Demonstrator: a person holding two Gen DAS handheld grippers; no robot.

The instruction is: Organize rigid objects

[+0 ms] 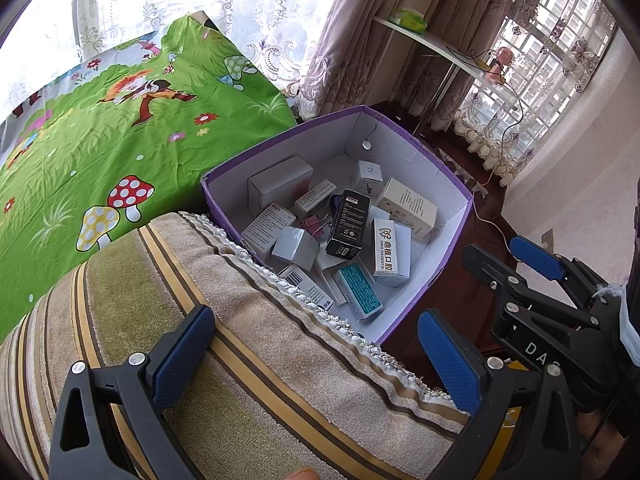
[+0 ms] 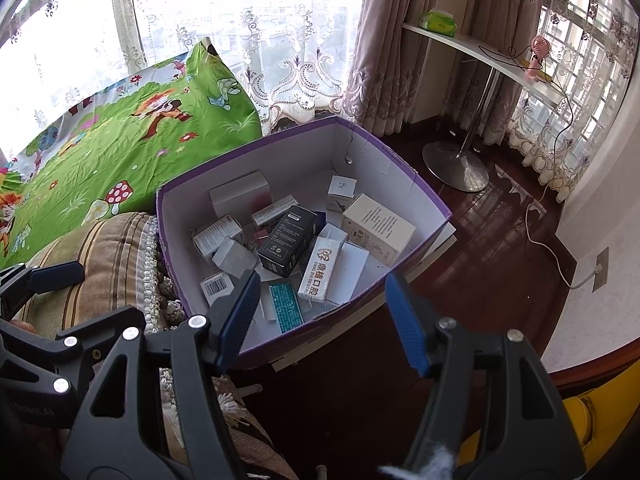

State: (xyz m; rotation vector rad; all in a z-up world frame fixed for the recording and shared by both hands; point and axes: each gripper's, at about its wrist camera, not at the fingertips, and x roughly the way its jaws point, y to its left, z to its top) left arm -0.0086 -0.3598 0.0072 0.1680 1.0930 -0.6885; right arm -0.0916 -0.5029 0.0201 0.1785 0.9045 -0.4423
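We hold both grippers, left (image 1: 316, 360) and right (image 2: 320, 316), fingers spread and empty, above the purple box (image 2: 400, 168) beside the bed, where small cartons (image 2: 288, 240) lie jumbled, seemingly collected for sorting.

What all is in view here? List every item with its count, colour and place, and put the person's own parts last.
Storage box: one, purple outside, white inside, on the floor beside the cushion.
Small cartons: roughly a dozen, mostly white or grey, piled loose in the storage box.
Black carton: one, atop the pile's middle.
Teal-faced carton: one, near the box's front wall.
Striped cushion: one, beige and olive, under the left gripper.
Cartoon sheet: one, green, behind the cushion.
Shelf: one, white, by the curtains, carrying a green tissue pack and a pink fan.
Left gripper: open, empty.
Right gripper: open, empty.
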